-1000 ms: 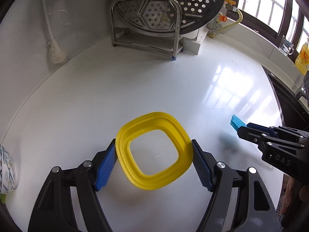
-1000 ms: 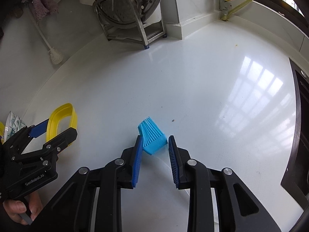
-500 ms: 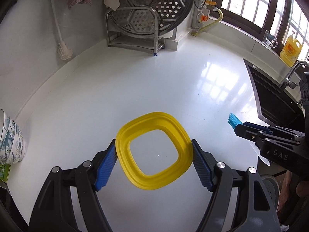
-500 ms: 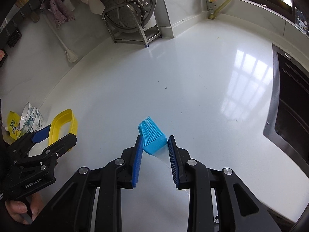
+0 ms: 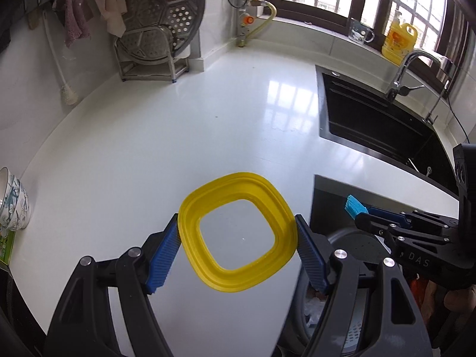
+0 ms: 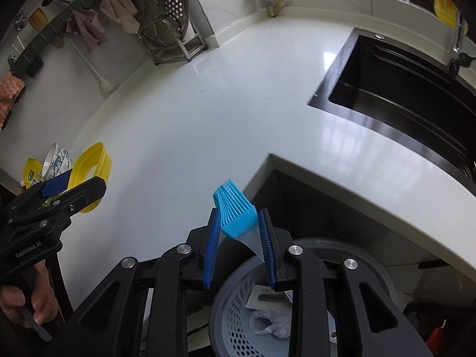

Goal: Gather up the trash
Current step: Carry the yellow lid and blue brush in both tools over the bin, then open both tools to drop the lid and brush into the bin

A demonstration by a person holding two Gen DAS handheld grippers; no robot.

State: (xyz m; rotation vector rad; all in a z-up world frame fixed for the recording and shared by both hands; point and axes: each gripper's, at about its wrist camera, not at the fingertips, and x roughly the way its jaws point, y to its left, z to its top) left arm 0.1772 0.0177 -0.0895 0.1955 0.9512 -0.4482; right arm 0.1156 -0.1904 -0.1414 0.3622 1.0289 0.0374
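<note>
My left gripper [image 5: 238, 235] is shut on a yellow square plastic ring [image 5: 190, 226], held in the air over the counter's front edge; the ring also shows in the right wrist view [image 6: 92, 169]. My right gripper [image 6: 239, 229] is shut on a blue silicone brush [image 6: 235, 211] with a clear handle, held above a grey perforated trash bin [image 6: 238, 336] that stands below the counter and holds plastic scraps. The brush head also shows in the left wrist view [image 5: 354, 208].
The white countertop [image 5: 178, 136] has a dark sink [image 5: 374, 125] with a faucet [image 5: 407, 71] at the right. A steel rack with a perforated steamer tray [image 5: 160, 26] stands at the back. Stacked patterned bowls [image 5: 13, 199] sit at the left edge.
Both grippers have pulled back and risen from the counter with their objects. The counter's front edge and the trash bin below have come into view under the right gripper.
</note>
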